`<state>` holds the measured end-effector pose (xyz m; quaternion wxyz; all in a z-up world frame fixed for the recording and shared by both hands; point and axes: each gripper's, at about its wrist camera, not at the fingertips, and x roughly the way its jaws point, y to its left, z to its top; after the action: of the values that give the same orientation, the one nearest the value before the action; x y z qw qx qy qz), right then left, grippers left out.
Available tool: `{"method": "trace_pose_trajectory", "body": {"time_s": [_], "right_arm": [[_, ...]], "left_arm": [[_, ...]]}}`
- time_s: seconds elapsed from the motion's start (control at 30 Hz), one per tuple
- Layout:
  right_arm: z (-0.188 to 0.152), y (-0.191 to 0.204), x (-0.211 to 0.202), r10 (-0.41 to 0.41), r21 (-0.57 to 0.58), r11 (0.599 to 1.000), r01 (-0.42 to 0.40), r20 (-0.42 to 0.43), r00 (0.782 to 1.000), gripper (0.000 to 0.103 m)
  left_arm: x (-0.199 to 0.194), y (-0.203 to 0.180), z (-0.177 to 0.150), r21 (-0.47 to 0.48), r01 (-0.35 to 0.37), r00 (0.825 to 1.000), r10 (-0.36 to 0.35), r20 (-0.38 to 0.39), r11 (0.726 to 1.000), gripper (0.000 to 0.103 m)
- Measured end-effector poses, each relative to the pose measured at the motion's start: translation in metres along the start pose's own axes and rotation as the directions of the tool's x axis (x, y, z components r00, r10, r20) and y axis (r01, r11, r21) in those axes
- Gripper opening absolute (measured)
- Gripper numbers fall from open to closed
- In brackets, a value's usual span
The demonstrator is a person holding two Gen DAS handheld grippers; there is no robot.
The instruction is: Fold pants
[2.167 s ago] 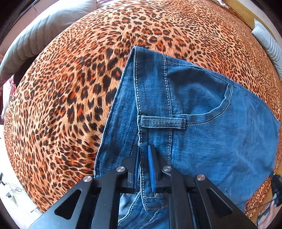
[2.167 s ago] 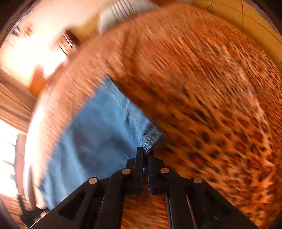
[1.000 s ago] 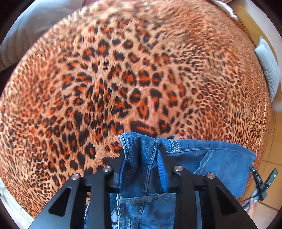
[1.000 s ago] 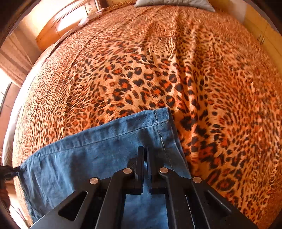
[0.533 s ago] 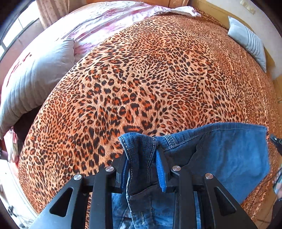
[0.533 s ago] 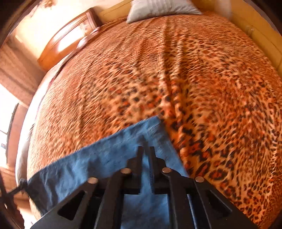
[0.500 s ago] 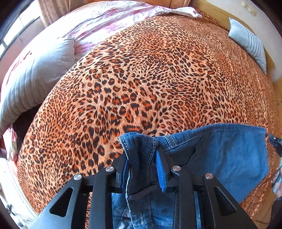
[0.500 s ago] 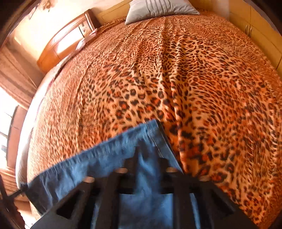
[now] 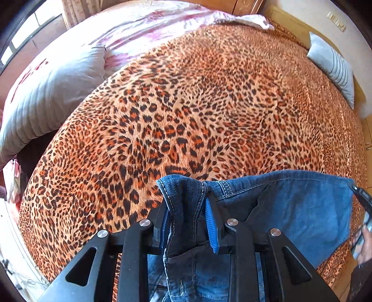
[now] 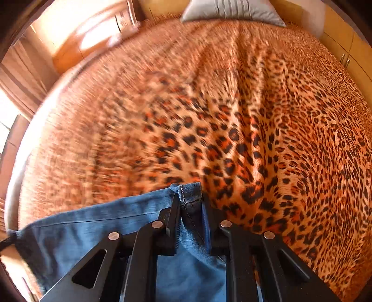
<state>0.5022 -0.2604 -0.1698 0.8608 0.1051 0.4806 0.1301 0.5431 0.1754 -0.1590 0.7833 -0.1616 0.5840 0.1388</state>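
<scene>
Blue denim pants (image 9: 302, 209) hang lifted over a leopard-print bedspread (image 9: 197, 104). My left gripper (image 9: 186, 204) is shut on a bunched waistband corner with white stitching; the fabric stretches right toward the other gripper at the frame edge. In the right wrist view my right gripper (image 10: 189, 204) has its fingers parted around the hem corner of the pants (image 10: 188, 192), which still sits between them. The denim (image 10: 93, 225) spreads left from there. The view is motion-blurred.
A grey pillow (image 9: 46, 97) lies at the left edge of the bed, with pink-and-white bedding (image 9: 144, 27) behind it. A striped grey pillow (image 9: 334, 67) lies at the far right; it also shows in the right wrist view (image 10: 232, 10). Wooden furniture (image 10: 93, 34) stands beyond.
Both grippers lifted the pants off the bed, so more of the bed shows. The right gripper's fingers have parted from tightly shut to a wider gap around the hem.
</scene>
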Motion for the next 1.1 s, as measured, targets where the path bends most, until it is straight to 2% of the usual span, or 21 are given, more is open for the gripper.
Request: {"method": "trace_pose_trajectory", "body": {"time_s": [0.17, 0.33, 0.43, 0.57, 0.67, 0.73, 0.8, 0.83, 0.87, 0.93, 1.03, 1.07, 1.1], "right_arm": [[-0.010, -0.006, -0.058, 0.089, 0.048, 0.994, -0.095, 0.122, 0.989, 0.015], [-0.048, -0.017, -0.131, 0.168, 0.082, 0.978, -0.190, 0.226, 0.960, 0.015], [-0.090, -0.029, -0.178, 0.205, 0.108, 0.964, -0.243, 0.280, 0.938, 0.016], [-0.170, -0.053, -0.234, 0.227, 0.152, 0.945, -0.289, 0.332, 0.916, 0.016], [-0.245, -0.067, -0.257, 0.207, 0.190, 0.942, -0.278, 0.326, 0.922, 0.019], [-0.292, -0.075, -0.258, 0.173, 0.216, 0.946, -0.241, 0.292, 0.941, 0.020], [-0.340, -0.083, -0.242, 0.088, 0.253, 0.958, -0.137, 0.194, 0.977, 0.024], [-0.361, -0.088, -0.225, 0.054, 0.276, 0.958, -0.081, 0.104, 0.993, 0.025], [-0.380, -0.093, -0.210, 0.013, 0.299, 0.954, -0.019, 0.024, 1.000, 0.025], [-0.405, -0.100, -0.203, -0.010, 0.349, 0.937, 0.024, -0.041, 0.999, 0.025], [-0.427, -0.108, -0.230, 0.031, 0.447, 0.894, -0.044, 0.036, 0.999, 0.032], [-0.431, -0.112, -0.242, 0.044, 0.483, 0.872, -0.077, 0.078, 0.996, 0.044], [-0.433, -0.114, -0.248, 0.059, 0.509, 0.854, -0.104, 0.103, 0.993, 0.056]], "left_arm": [[-0.035, -0.005, -0.014, 0.026, 0.006, 0.997, -0.008, 0.072, 1.000, 0.026], [-0.083, 0.002, -0.042, 0.043, 0.058, 0.986, -0.063, 0.153, 0.997, 0.025], [-0.115, 0.018, -0.073, 0.049, 0.108, 0.975, -0.115, 0.190, 0.993, 0.025], [-0.136, 0.047, -0.124, 0.050, 0.158, 0.969, -0.165, 0.183, 0.986, 0.025], [-0.129, 0.069, -0.159, 0.034, 0.174, 0.976, -0.177, 0.128, 0.984, 0.025], [-0.109, 0.084, -0.186, 0.019, 0.166, 0.985, -0.167, 0.054, 0.986, 0.024], [-0.071, 0.095, -0.209, 0.001, 0.118, 0.989, -0.117, -0.088, 0.993, 0.020], [-0.054, 0.100, -0.216, -0.016, 0.102, 0.983, -0.104, -0.155, 0.995, 0.013], [-0.039, 0.109, -0.226, -0.044, 0.088, 0.970, -0.095, -0.223, 0.995, 0.011], [-0.039, 0.126, -0.235, -0.092, 0.089, 0.965, -0.109, -0.240, 0.992, 0.010], [-0.069, 0.149, -0.244, -0.127, 0.155, 0.965, -0.178, -0.191, 0.980, 0.015], [-0.079, 0.155, -0.247, -0.134, 0.173, 0.965, -0.195, -0.176, 0.976, 0.019], [-0.085, 0.160, -0.248, -0.146, 0.193, 0.963, -0.216, -0.163, 0.970, 0.029]]}}
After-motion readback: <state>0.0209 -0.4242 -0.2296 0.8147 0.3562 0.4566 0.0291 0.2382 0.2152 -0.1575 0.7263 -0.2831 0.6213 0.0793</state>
